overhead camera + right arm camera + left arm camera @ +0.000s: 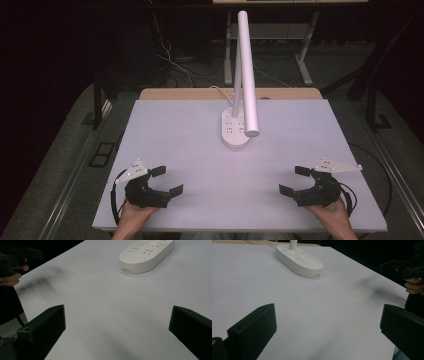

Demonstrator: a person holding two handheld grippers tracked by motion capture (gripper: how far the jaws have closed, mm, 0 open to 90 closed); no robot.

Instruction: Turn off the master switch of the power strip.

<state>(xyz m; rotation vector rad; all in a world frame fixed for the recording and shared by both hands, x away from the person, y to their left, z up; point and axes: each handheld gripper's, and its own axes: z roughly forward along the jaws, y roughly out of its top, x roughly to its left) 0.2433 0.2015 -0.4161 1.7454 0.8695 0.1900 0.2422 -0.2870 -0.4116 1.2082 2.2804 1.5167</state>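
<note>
2 tools agape, 1 power strip

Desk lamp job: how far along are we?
Nothing looks done: the desk lamp stands untouched on its socket base at the table's far middle. Nothing in hand: left tongs and right tongs are both open, empty, near the front edge. The reach to the lamp is all still ahead.
</note>
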